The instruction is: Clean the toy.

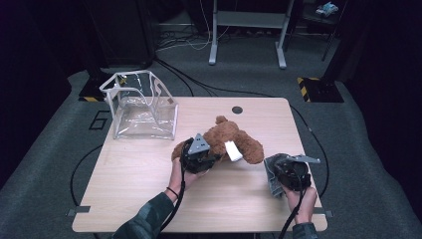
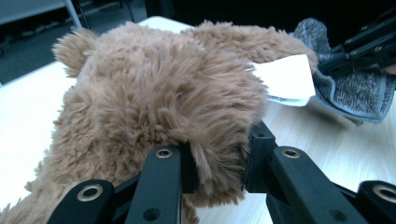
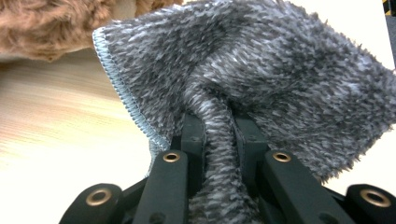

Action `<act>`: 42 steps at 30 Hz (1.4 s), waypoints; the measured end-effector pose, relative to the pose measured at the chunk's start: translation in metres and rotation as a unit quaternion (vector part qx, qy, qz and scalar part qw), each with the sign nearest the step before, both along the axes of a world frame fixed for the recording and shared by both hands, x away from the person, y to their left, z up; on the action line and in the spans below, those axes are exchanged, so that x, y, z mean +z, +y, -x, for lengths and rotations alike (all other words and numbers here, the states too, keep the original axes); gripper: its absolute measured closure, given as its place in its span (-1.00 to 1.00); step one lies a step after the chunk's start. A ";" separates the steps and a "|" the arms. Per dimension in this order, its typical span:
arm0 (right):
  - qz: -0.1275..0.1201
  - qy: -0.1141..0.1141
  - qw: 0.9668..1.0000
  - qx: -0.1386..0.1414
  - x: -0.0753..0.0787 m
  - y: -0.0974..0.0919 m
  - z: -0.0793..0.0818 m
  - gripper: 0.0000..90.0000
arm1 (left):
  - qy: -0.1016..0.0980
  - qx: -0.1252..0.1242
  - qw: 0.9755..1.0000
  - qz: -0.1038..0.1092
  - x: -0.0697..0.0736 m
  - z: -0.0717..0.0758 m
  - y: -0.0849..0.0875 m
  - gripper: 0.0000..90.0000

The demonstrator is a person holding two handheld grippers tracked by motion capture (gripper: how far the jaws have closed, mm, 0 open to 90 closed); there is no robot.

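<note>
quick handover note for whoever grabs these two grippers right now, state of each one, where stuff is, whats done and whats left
Left gripper: shut on a tuft of the brown teddy bear, which lies mid-table with its white tag showing.
Right gripper: shut on a fold of the grey cloth, held at the table's right side beside the bear.
Clear box: open, at the table's far left corner, nothing visible inside.
Done: both items gripped.
Left, probably: carry bear and cloth to the box.

left gripper jaws clamped, left forearm angled in, right gripper jaws pinched tight
</note>
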State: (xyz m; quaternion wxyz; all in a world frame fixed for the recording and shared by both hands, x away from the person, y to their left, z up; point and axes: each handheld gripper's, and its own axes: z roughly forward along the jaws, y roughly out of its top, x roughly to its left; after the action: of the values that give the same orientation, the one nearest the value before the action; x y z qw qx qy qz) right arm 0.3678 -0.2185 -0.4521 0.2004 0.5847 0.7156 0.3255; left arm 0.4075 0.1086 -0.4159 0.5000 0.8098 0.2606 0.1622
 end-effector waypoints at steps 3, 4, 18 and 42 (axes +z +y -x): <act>0.002 0.000 1.000 0.003 0.001 0.000 0.000 0.72 | -0.007 -0.008 1.000 0.007 0.008 0.003 0.000 0.62; 0.003 -0.001 1.000 0.004 0.001 0.000 0.000 0.72 | -0.005 -0.012 1.000 0.014 0.011 0.004 -0.001 0.62; 0.003 0.003 1.000 0.004 0.003 0.005 -0.003 0.72 | 0.048 0.007 0.999 0.007 -0.011 -0.025 0.009 0.58; 0.000 0.015 1.000 0.013 -0.005 0.012 -0.007 0.71 | 0.035 0.109 0.991 -0.063 -0.028 -0.055 0.039 -0.14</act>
State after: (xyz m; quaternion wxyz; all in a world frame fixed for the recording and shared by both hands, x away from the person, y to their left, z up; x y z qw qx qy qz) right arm 0.3746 -0.2069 -0.4573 0.1851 0.5803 0.7261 0.3188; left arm 0.4625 0.1473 -0.4443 0.4175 0.8119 0.3540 0.2032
